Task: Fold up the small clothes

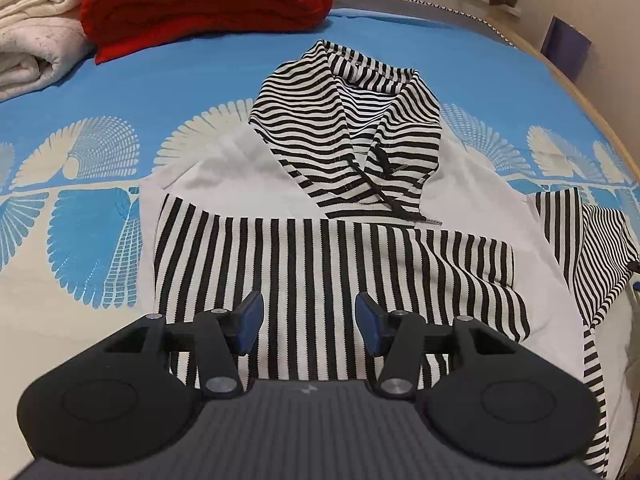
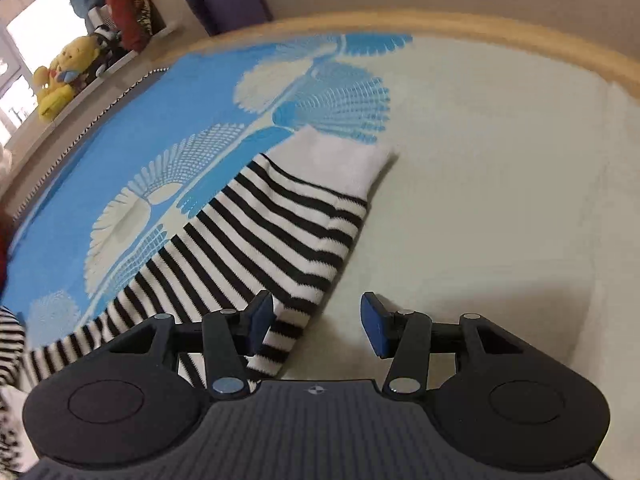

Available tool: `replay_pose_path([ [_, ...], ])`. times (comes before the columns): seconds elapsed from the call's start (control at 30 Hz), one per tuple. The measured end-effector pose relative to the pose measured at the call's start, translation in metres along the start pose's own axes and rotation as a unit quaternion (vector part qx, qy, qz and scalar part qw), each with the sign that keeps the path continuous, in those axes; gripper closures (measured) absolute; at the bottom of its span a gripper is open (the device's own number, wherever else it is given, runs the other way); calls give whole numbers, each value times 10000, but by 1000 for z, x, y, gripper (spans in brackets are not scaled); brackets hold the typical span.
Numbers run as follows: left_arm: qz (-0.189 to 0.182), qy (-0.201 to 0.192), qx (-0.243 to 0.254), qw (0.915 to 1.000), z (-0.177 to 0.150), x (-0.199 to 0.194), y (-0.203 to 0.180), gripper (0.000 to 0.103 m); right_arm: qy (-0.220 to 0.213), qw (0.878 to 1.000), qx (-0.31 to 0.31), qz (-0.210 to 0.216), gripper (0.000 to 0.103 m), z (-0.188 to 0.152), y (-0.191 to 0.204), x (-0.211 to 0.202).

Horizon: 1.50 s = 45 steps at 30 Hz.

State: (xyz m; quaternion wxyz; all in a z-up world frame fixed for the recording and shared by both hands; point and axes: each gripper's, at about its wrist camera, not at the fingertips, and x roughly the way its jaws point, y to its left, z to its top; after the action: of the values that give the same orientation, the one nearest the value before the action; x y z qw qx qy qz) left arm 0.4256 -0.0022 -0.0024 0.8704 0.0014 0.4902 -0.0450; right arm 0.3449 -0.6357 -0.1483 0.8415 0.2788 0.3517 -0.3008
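A small black-and-white striped hoodie (image 1: 320, 256) with white panels lies on the bed, its hood (image 1: 352, 128) at the far end with a dark drawstring. One striped sleeve is folded across the chest. My left gripper (image 1: 309, 322) is open and empty, hovering over that folded sleeve. In the right wrist view the other striped sleeve (image 2: 256, 240) stretches out over the bed, ending in a white cuff (image 2: 344, 164). My right gripper (image 2: 318, 326) is open and empty above the sleeve's near edge; its left finger is over the stripes, its right finger over bare bedspread.
The bedspread (image 1: 180, 92) is blue and cream with fan patterns. A folded red blanket (image 1: 208, 4) and a cream blanket (image 1: 36, 28) lie at the far left. A wooden bed edge (image 2: 440, 24) curves at the right. Plush toys (image 2: 60, 76) sit on a ledge beyond.
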Motion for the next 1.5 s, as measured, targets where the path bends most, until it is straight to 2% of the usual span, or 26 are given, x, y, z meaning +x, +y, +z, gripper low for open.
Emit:
replay_pose_path([
  [0.03,-2,-5,-4,10000,0,-1,1,47,35,10000,8,75,102,1,1,1],
  [0.17,3,-74,-79,9999,2,-7,12,47,-410,9990,33,-168,103,1,15,-10],
  [0.27,56,-144,-222,9996,4,-14,26,47,-951,9933,-529,-388,103,-4,54,-32],
  [0.33,133,-192,-388,9990,5,-19,38,47,-1460,9815,-1231,-100,103,-15,99,-59],
  [0.4,215,-244,-603,9977,6,-24,53,47,-1866,9587,-2065,584,103,-38,151,-93],
  [0.43,261,-277,-698,9968,7,-28,60,47,-1969,9416,-2498,1104,103,-57,177,-114],
  [0.5,343,-338,-853,9952,8,-33,75,47,-1922,8894,-3409,2365,103,-107,222,-158],
  [0.53,368,-349,-940,9943,9,-36,82,47,-1618,8568,-3863,3007,102,-132,238,-175],
  [0.57,374,-352,-1046,9932,10,-37,89,47,-1112,8097,-4461,3647,102,-163,253,-190],
  [0.6,365,-345,-1146,9921,10,-39,96,47,-631,7643,-4974,4055,101,-193,262,-203],
  [0.63,338,-326,-1245,9911,11,-40,102,47,-224,7369,-5276,4220,100,-217,267,-210],
  [0.67,292,-306,-1328,9902,12,-42,107,47,238,7203,-5469,4259,94,-236,270,-213],
  [0.7,236,-299,-1389,9896,12,-43,112,47,698,7143,-5560,4192,91,-251,273,-215],
  [0.73,189,-309,-1427,9891,12,-46,115,47,931,7178,-5588,4048,89,-259,275,-218],
  [0.8,126,-322,-1479,9884,12,-49,118,47,1095,7301,-5611,3743,83,-257,279,-229],
  [0.87,-3,-294,-1568,9872,11,-51,123,47,959,7529,-5468,3534,72,-240,284,-244],
  [0.97,-84,-234,-1644,9861,8,-50,123,48,679,8068,-4903,3225,51,-206,283,-260],
  [1.07,-203,-89,-1488,9886,4,-41,111,50,299,8563,-4130,3088,51,-184,264,-255],
  [1.1,-252,-39,-1383,9901,2,-37,103,53,241,8752,-3861,2904,51,-180,257,-246],
  [1.13,-296,13,-1241,9918,0,-34,94,59,377,8989,-3624,2434,51,-176,254,-231],
  [1.17,-331,68,-1091,9935,-2,-30,84,61,587,9164,-3349,2112,50,-171,253,-217],
  [1.2,-372,114,-977,9944,-4,-26,75,62,887,9294,-2953,2027,50,-164,249,-203],
  [1.27,-503,186,-764,9956,-6,-18,55,62,1511,9440,-2087,2063,51,-149,240,-176],
  [1.37,-694,341,-510,9957,-8,-3,27,62,1667,9474,-1961,1901,51,-138,235,-160],
  [1.4,-756,395,-429,9954,-9,2,17,60,1634,9492,-2000,1798,51,-134,232,-156],
  [1.5,-823,579,-175,9948,-14,20,-10,42,1740,9562,-1743,1584,51,-124,225,-147],
])
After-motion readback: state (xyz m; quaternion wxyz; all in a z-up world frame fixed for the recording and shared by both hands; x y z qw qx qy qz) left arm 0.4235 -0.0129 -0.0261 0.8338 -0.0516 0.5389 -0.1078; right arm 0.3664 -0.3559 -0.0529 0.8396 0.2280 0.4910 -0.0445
